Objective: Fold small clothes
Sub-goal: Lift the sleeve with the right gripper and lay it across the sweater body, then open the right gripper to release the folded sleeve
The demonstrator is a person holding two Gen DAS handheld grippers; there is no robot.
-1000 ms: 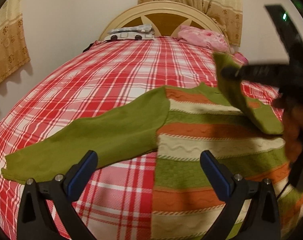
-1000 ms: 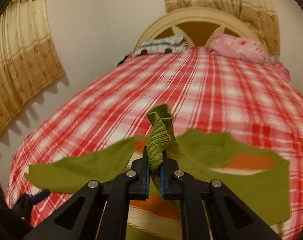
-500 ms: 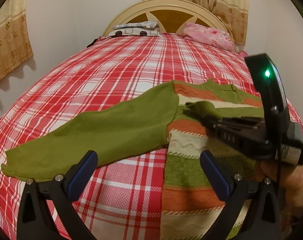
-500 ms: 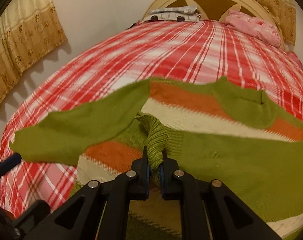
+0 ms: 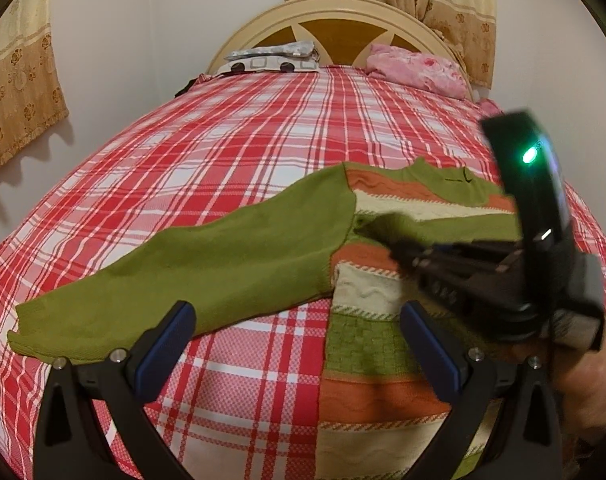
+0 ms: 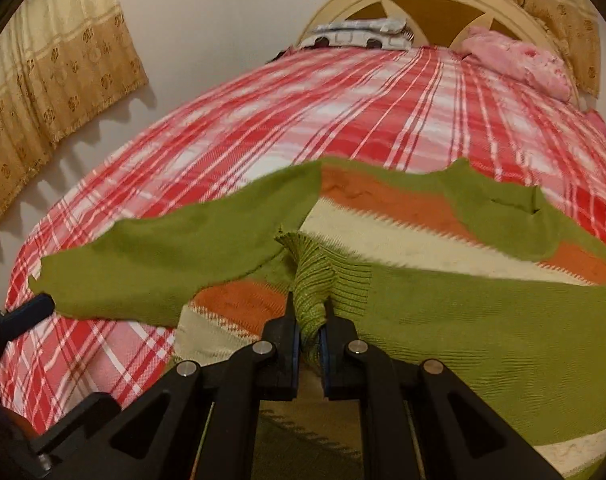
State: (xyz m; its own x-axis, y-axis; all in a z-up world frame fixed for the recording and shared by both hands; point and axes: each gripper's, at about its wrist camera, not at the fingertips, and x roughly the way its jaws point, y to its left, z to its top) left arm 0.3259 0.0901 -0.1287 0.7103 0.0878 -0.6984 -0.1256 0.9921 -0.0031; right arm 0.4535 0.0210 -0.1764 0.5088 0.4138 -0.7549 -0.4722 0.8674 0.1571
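Note:
A striped sweater (image 5: 383, 296) in green, orange and cream lies on the red plaid bed. Its left green sleeve (image 5: 207, 264) stretches out flat to the left. My left gripper (image 5: 299, 332) is open and empty, hovering just above the sweater's left edge. My right gripper (image 6: 310, 326) is shut on the ribbed cuff (image 6: 313, 276) of the right sleeve (image 6: 483, 328), which lies folded across the sweater's chest. The right gripper also shows in the left wrist view (image 5: 399, 246), low over the sweater.
The plaid bedsheet (image 5: 231, 152) covers the whole bed. A pink pillow (image 5: 415, 68) and a folded patterned cloth (image 5: 271, 58) lie by the headboard (image 5: 343, 28). Curtains (image 6: 51, 84) hang on the left wall.
My right gripper carried the right sleeve's cuff down and leftward across the sweater, laying the sleeve over the chest. The left gripper stayed open and nearly still.

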